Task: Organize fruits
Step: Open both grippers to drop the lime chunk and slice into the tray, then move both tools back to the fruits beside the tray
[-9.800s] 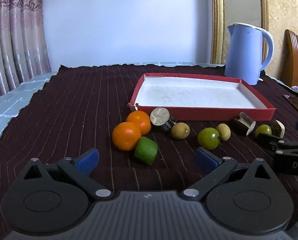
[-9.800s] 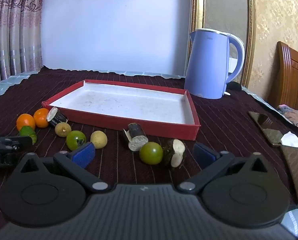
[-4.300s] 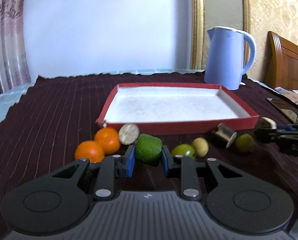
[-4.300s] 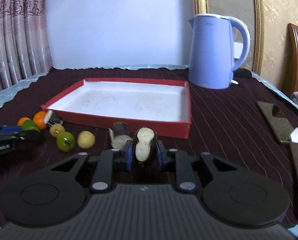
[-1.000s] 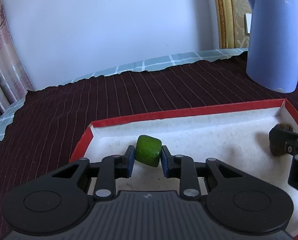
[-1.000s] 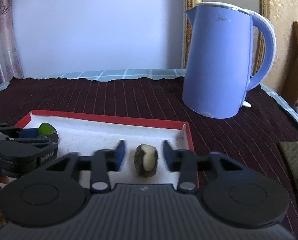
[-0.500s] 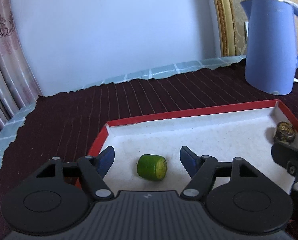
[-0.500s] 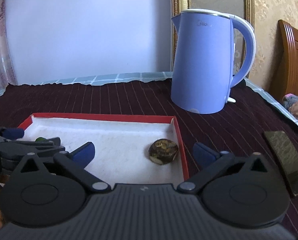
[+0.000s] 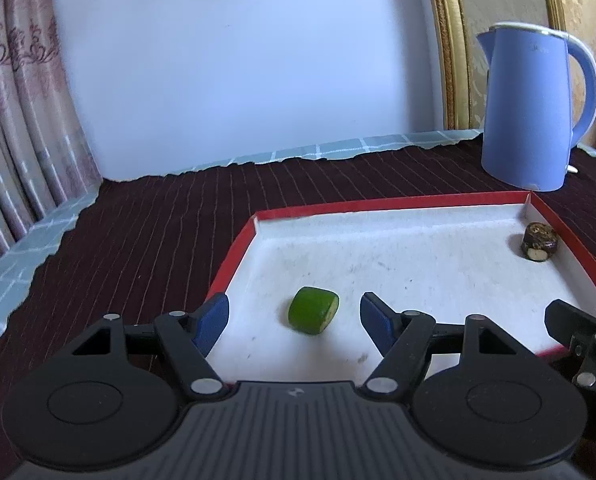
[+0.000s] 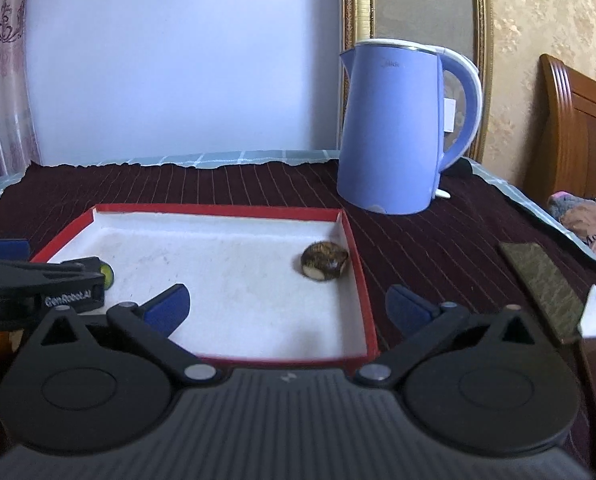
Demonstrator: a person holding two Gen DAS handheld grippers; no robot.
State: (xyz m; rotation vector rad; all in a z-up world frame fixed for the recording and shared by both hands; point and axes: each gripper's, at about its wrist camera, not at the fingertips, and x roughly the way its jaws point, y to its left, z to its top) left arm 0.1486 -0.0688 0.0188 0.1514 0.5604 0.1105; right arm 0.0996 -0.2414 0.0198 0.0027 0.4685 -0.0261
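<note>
**Inspector A:** Left gripper (image 9: 294, 318): jaws spread, having just been opening, pinching nothing. The green fruit piece (image 9: 313, 310) lies on its side in the red tray (image 9: 398, 202), between the 2 jaws and slightly ahead of them, touching neither.

**Inspector B:** Right gripper (image 10: 286, 306): jaws spread wide, likewise just opened, nothing between them. The brown cut piece (image 10: 324, 261) rests ahead of the jaws, close against the tray's right wall.

**Inspector A:** Risks?

**Inspector B:** 3, in my judgement. The green piece looks rounded; a jaw clipping it on withdrawal could roll it. The right gripper's right jaw sits outside the tray wall, so a sideways pull could catch the rim and shift the tray. The 2 grippers work near each other over the desk (image 9: 146, 232); hasty retreat risks collision.
</note>
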